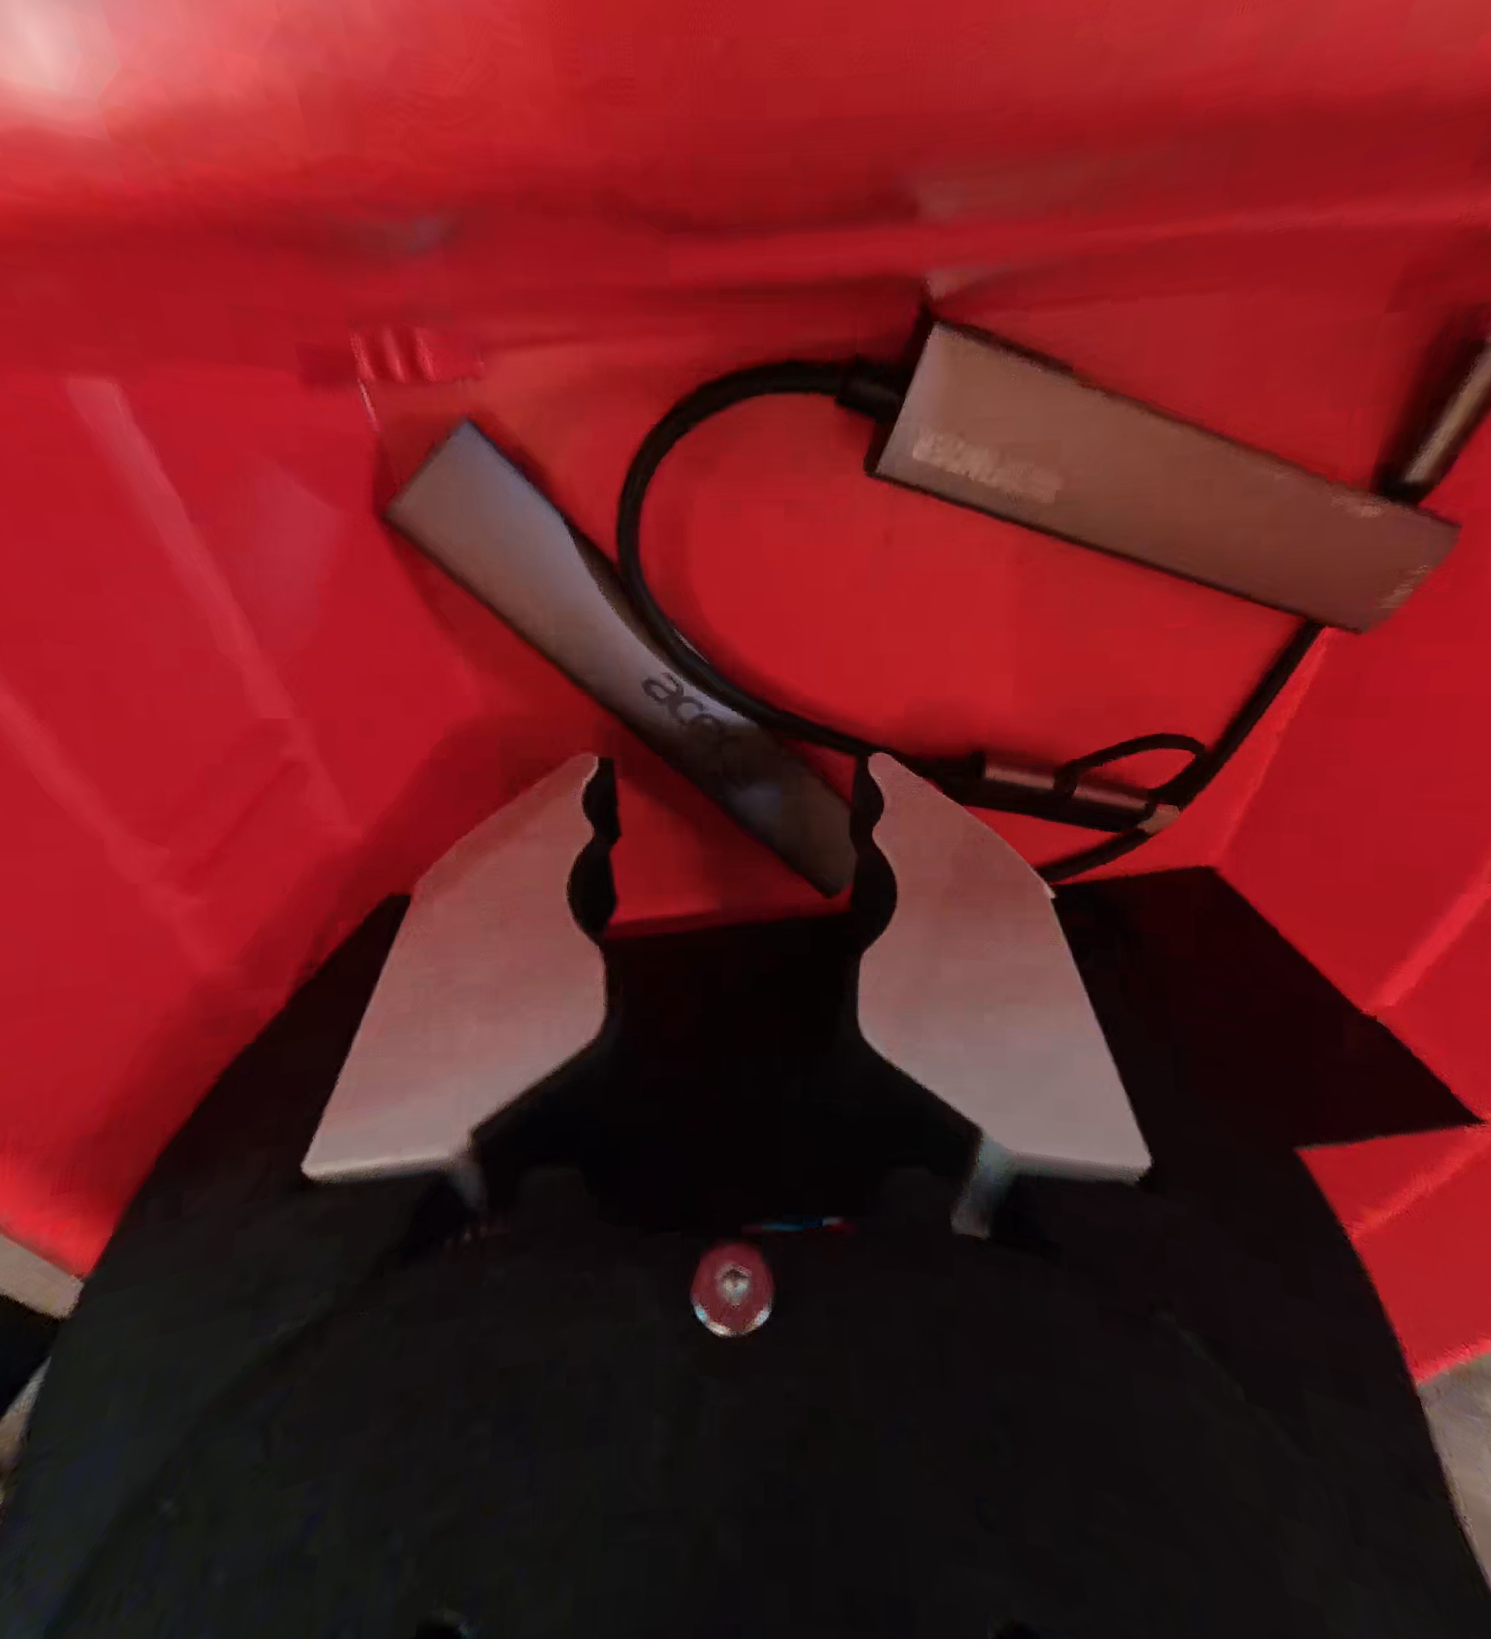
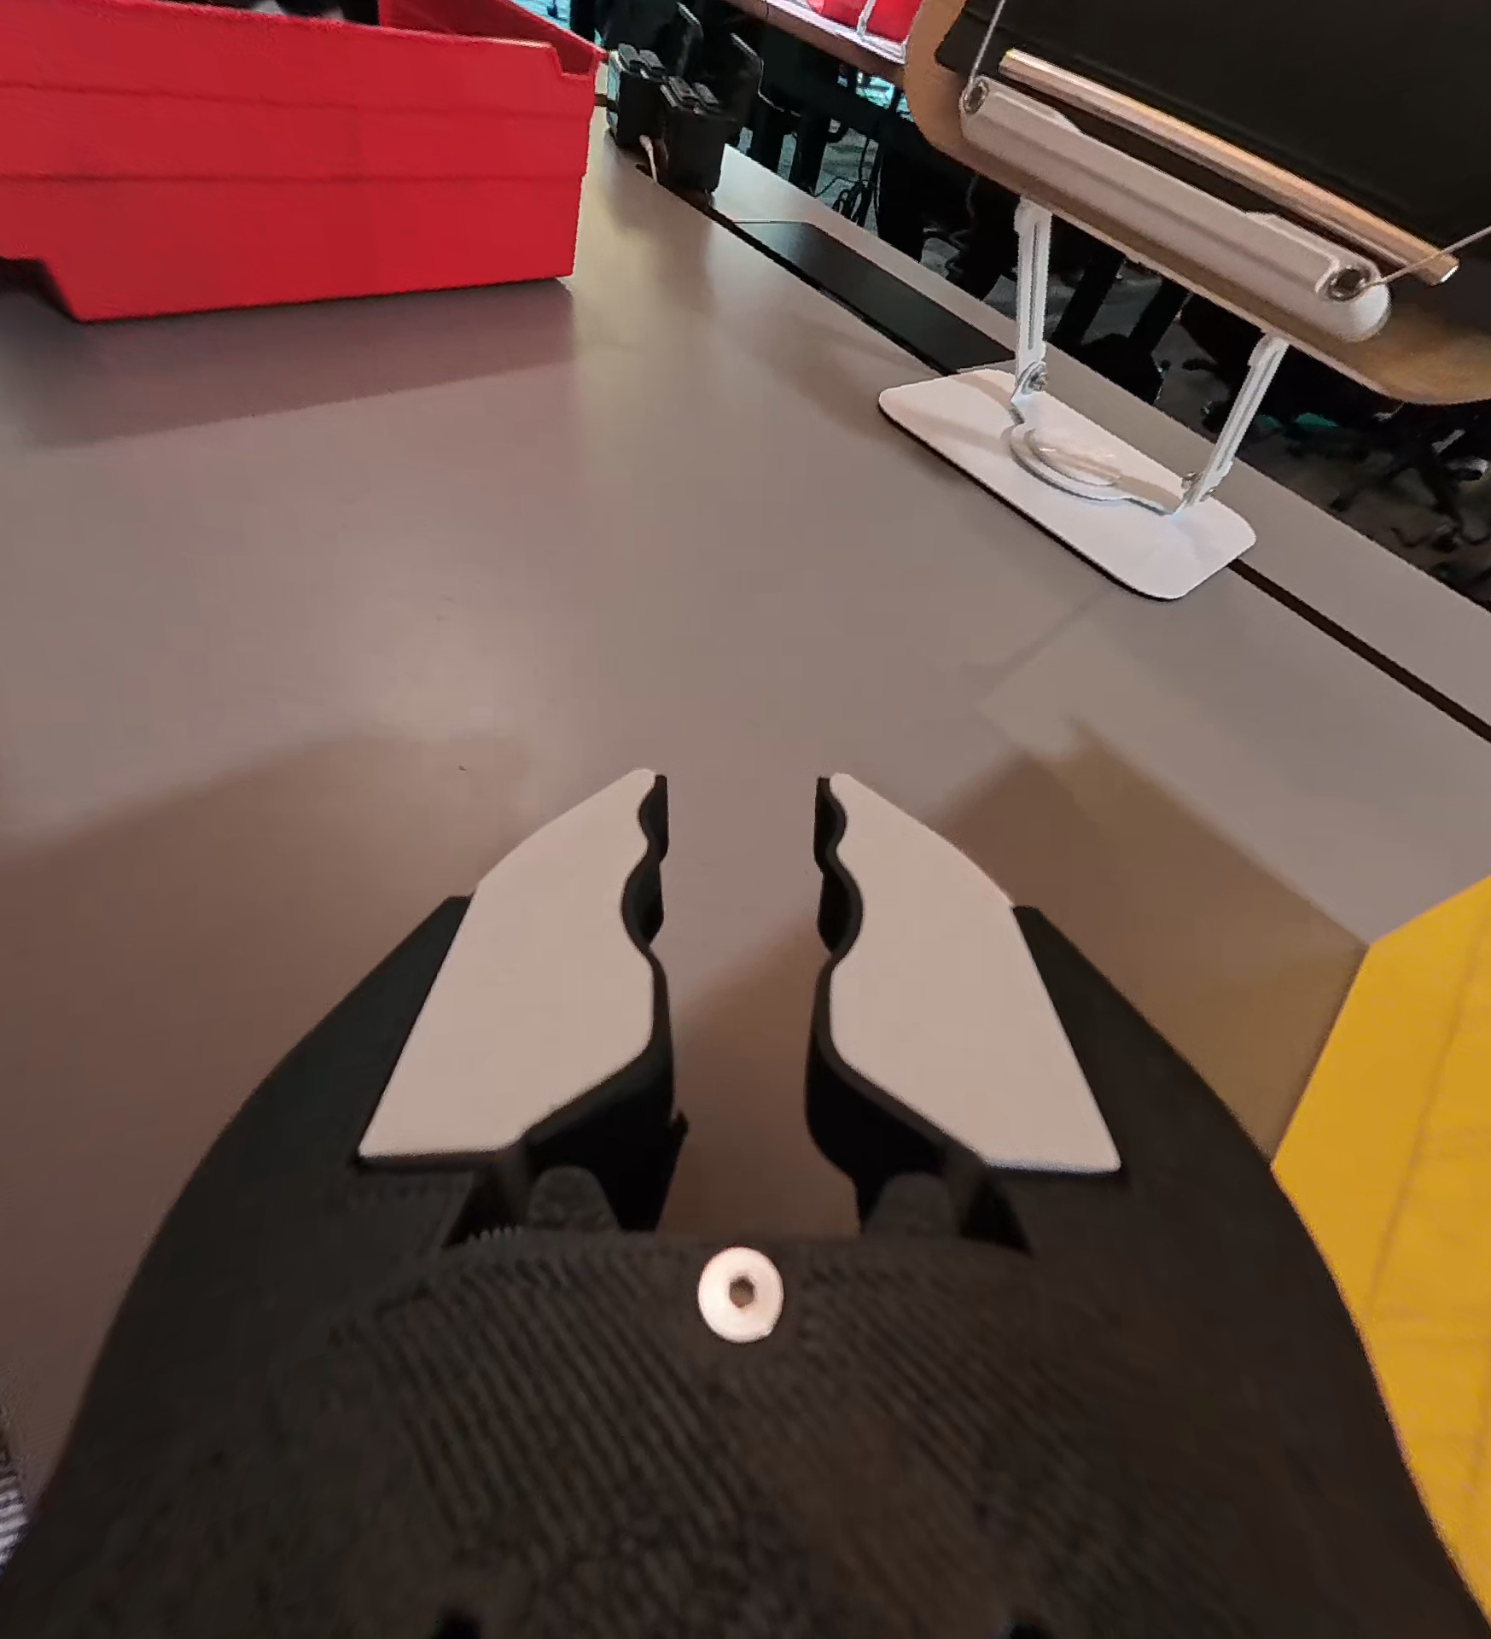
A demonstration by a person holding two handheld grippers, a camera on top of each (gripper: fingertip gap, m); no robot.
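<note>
In the left wrist view my left gripper (image 1: 737, 780) reaches down into a red bin (image 1: 192, 709) with its jaws open. A slim grey USB hub (image 1: 546, 603) lies slantwise on the bin floor, its near end between my fingertips, close to the right finger; no grip shows. A second grey hub (image 1: 1158, 479) lies farther right, with a black cable (image 1: 635, 505) looping from it to a metal plug (image 1: 1078, 785). In the right wrist view my right gripper (image 2: 737, 785) is open and empty, just above a grey table (image 2: 369, 576).
The red bin (image 2: 280, 160) stands at the table's far left in the right wrist view. A yellow bin (image 2: 1433, 1153) is close on the right. A white stand base (image 2: 1167, 550) holding a tilted board (image 2: 1167, 177) sits at the far right edge. About 55 cm separates my left fingertips from my right.
</note>
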